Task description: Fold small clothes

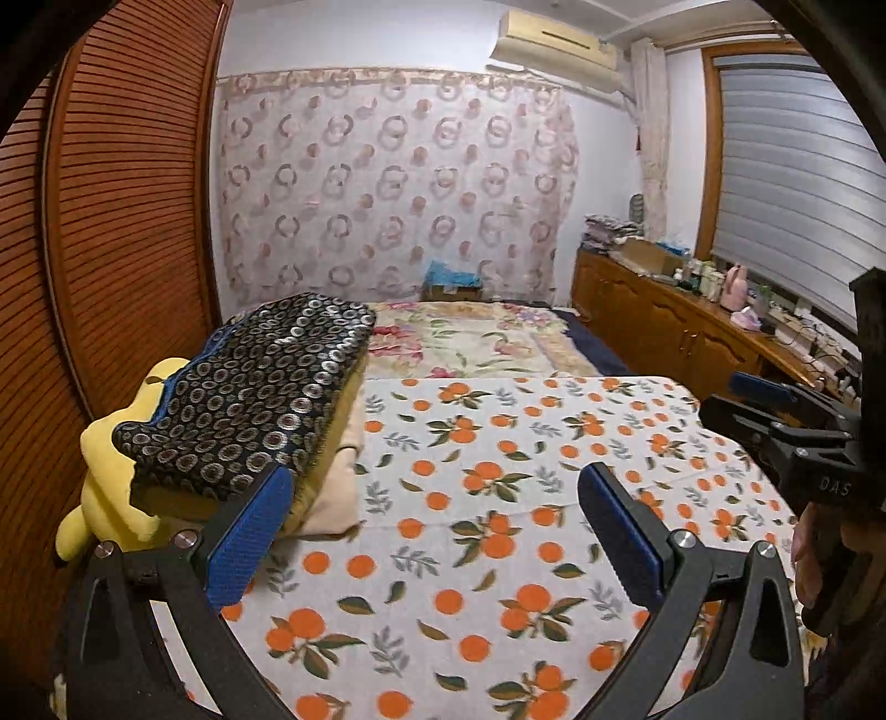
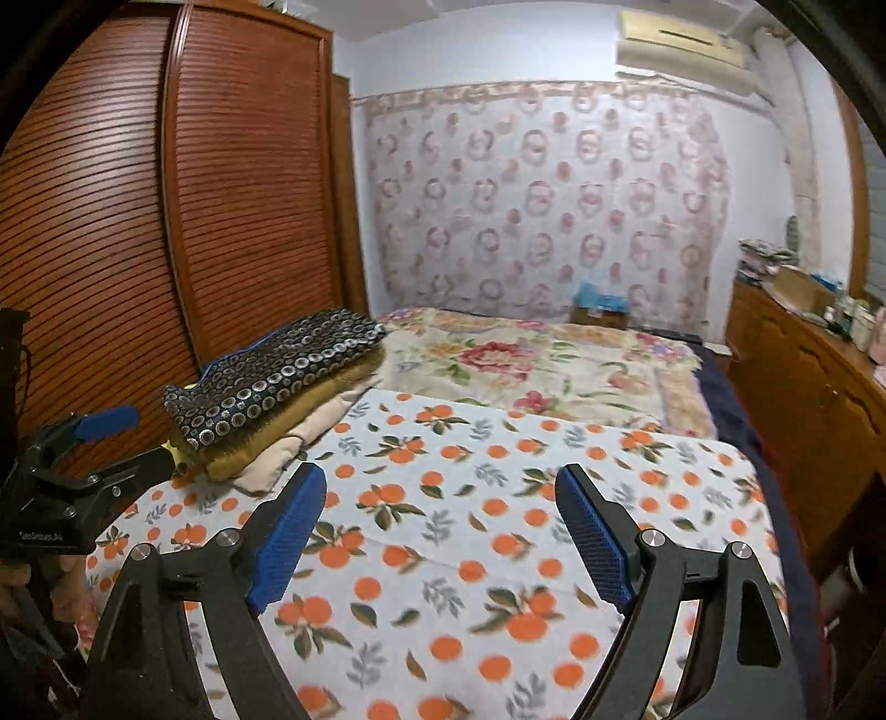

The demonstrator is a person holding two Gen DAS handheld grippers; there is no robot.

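Bedroom scene, both grippers raised over an orange-print cloth (image 1: 498, 554) spread flat on the near part of the bed. Left gripper (image 1: 434, 531): blue pads spread wide apart, nothing between them; only the cloth shows in the gap. Right gripper (image 2: 440, 526): likewise spread wide, holding nothing. In the left wrist view the right gripper appears at the right edge, with a hand (image 1: 814, 565) on its handle; its blue pad tip points toward the cloth.

Folded clothes sit in a stack at the left edge of the orange-print cloth. Top item: black garment with silver ring pattern (image 1: 249, 399), with a blue edge showing on its far left side. Under it a mustard-brown layer (image 2: 260, 437), then a beige piece (image 1: 332, 498) at the bottom, resting on the cloth. The stack is just left of the left gripper's left pad; whether they touch I cannot tell. A yellow plush toy (image 1: 111, 487) lies against the stack's left side.

Beyond the cloth: floral blanket (image 2: 531, 360) covering the far part of the bed. Louvred wooden wardrobe (image 2: 138, 221) stands to the left, patterned curtain (image 1: 387, 183) on the back wall, air conditioner (image 1: 554, 50) above it, wooden sideboard (image 1: 664, 327) along the right wall with assorted small items on top.
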